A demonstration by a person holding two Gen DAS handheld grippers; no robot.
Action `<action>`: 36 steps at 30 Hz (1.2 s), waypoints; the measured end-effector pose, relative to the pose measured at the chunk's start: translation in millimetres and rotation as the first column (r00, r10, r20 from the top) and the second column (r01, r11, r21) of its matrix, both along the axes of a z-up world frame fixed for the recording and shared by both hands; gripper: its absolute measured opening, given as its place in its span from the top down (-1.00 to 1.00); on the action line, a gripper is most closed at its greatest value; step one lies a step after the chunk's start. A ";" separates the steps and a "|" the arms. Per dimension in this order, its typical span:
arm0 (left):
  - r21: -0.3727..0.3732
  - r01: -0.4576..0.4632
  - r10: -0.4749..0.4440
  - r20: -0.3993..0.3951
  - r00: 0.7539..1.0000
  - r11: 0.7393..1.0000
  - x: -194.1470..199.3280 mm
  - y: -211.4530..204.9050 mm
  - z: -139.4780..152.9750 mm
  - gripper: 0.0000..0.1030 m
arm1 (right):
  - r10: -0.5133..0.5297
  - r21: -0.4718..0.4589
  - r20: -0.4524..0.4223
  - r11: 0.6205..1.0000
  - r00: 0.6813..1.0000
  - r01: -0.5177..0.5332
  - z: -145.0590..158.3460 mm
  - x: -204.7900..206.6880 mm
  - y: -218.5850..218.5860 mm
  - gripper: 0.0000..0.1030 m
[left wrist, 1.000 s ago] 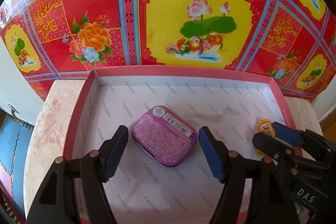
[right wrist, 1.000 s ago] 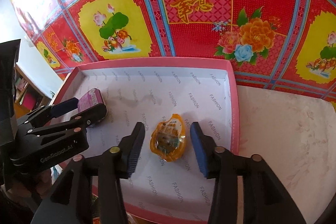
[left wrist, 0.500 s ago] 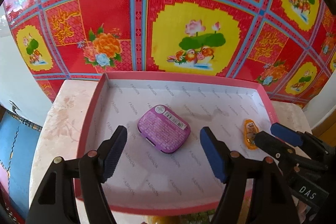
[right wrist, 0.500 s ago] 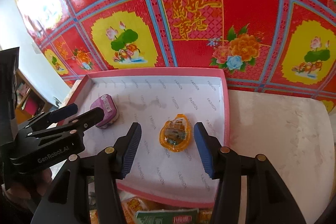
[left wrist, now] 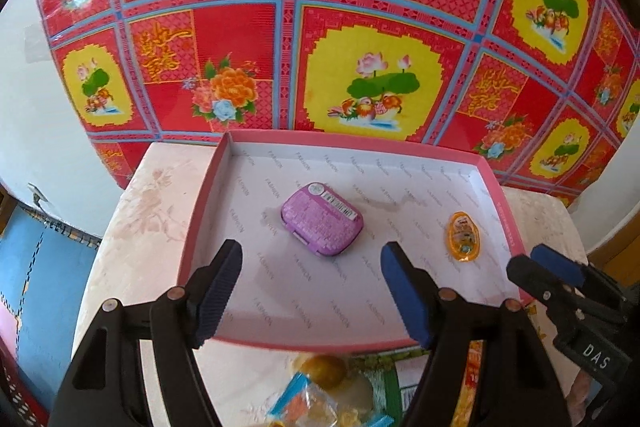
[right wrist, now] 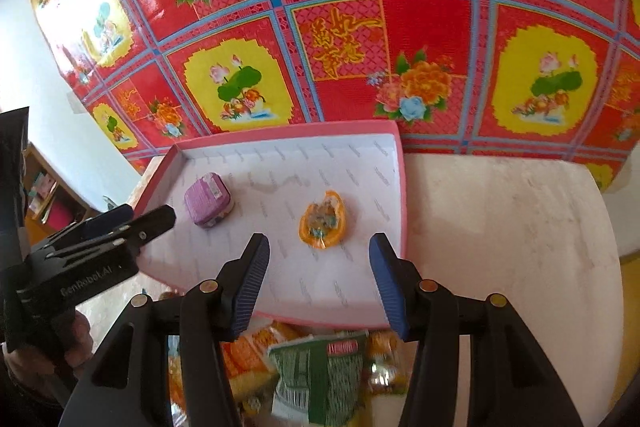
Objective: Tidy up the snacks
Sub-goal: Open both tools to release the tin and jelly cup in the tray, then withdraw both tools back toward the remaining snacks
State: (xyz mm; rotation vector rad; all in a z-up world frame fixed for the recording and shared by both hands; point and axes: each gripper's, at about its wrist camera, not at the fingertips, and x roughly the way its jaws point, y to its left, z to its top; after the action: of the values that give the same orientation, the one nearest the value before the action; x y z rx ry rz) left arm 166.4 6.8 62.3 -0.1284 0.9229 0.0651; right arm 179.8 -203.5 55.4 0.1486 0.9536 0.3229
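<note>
Pink tray (left wrist: 505,215) on pale table (left wrist: 140,211), landmark. Purple tin (left wrist: 322,219) lies flat on tray floor, left-centre; orange snack packet (left wrist: 463,236) flat near tray's right wall, well apart from tin. Left gripper (left wrist: 311,291) above tray's near edge, jaws spread, empty; tin beyond tips. Right gripper (right wrist: 318,285) likewise, jaws parted, empty; packet just ahead between tips' line. Loose snack wrappers (right wrist: 316,367) outside tray's near wall.

The worktop (right wrist: 500,227) is pale, with faint pink flower marks. A pink box (left wrist: 200,211) with a white inside sits on it, by the far edge, close to the red flowery wall cover (left wrist: 288,67). A heap of snack packets (right wrist: 316,367) lies on the near side, just in front of the box. The right part of the worktop is bare.
</note>
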 end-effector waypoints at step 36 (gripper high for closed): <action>0.007 -0.033 0.033 -0.045 0.998 0.999 -87.0 34.1 -11.2 -0.47 | -0.029 -0.048 -0.077 0.999 0.997 0.025 -16.3 -80.2 -26.6 -0.04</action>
State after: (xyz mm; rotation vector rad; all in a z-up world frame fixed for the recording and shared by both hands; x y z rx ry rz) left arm 79.4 40.8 51.0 -0.1367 0.9655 0.1015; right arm 99.6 -230.2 39.0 0.1314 1.0344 0.2713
